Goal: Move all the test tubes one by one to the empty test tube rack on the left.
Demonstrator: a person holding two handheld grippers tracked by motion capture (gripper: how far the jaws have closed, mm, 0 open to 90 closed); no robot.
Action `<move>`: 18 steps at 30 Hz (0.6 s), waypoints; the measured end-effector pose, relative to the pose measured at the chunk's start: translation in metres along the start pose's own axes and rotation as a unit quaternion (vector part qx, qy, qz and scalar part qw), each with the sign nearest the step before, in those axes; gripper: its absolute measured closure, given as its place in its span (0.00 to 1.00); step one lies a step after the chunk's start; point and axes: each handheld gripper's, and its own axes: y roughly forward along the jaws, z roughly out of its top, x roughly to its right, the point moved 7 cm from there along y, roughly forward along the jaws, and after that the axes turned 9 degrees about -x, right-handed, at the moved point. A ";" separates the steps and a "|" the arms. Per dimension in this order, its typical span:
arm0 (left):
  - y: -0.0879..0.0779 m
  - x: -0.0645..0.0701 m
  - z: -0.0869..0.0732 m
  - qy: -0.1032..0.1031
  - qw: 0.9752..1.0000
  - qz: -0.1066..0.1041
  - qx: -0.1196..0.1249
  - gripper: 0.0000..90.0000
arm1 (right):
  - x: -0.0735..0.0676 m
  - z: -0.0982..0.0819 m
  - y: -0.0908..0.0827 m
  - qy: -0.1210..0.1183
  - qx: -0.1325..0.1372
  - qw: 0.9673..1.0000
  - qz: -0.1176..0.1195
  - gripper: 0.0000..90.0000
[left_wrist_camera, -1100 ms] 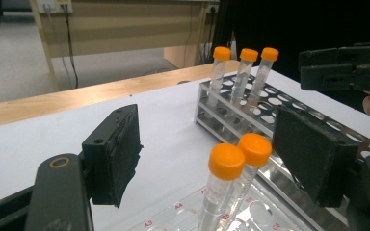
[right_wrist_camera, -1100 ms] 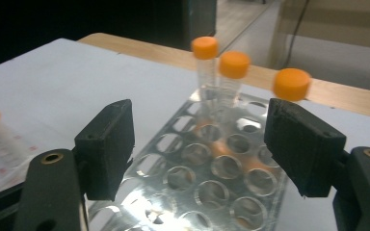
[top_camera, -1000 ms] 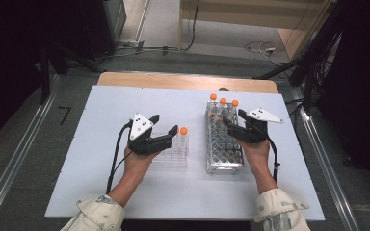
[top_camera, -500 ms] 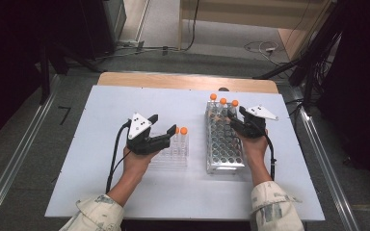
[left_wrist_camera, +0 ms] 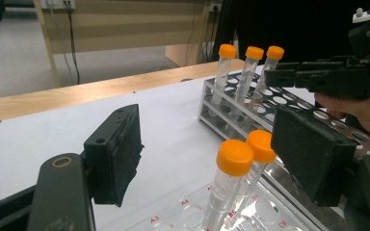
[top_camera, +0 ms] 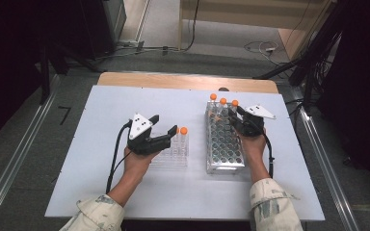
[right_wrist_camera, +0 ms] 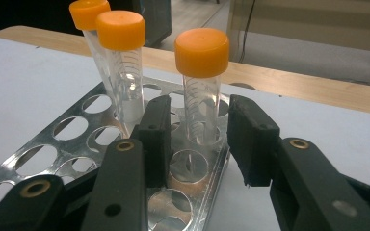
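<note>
Right hand-held gripper (right_wrist_camera: pixel 197 144) jaws closing around capped tube (right_wrist_camera: pixel 201 91) (gaps remain).

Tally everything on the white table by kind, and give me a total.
Orange-capped clear plastic tubes in the metal rack: 3
Orange-capped clear plastic tubes in the clear rack: 2
Perforated metal tube rack: 1
Clear plastic tube rack with red labels: 1
Black two-jaw handheld grippers, left and right: 2
Total: 9
</note>
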 end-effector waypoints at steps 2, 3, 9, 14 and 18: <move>0.000 0.000 0.000 0.000 1.000 0.000 0.000 0.30 | 0.001 0.001 0.001 0.003 0.003 1.000 0.000 0.68; 0.000 0.000 0.000 0.000 1.000 0.000 0.000 0.30 | 0.001 0.001 0.002 0.005 0.002 1.000 0.002 0.69; 0.000 0.000 0.000 -0.002 1.000 -0.001 0.001 0.30 | 0.001 0.004 0.004 -0.002 -0.009 1.000 0.005 0.76; -0.001 -0.002 0.000 -0.002 1.000 0.001 0.001 0.30 | 0.002 0.004 0.005 0.000 -0.008 1.000 0.006 0.79; -0.001 -0.002 0.000 -0.002 1.000 0.001 0.003 0.31 | 0.003 0.008 0.001 0.003 0.002 1.000 0.006 0.80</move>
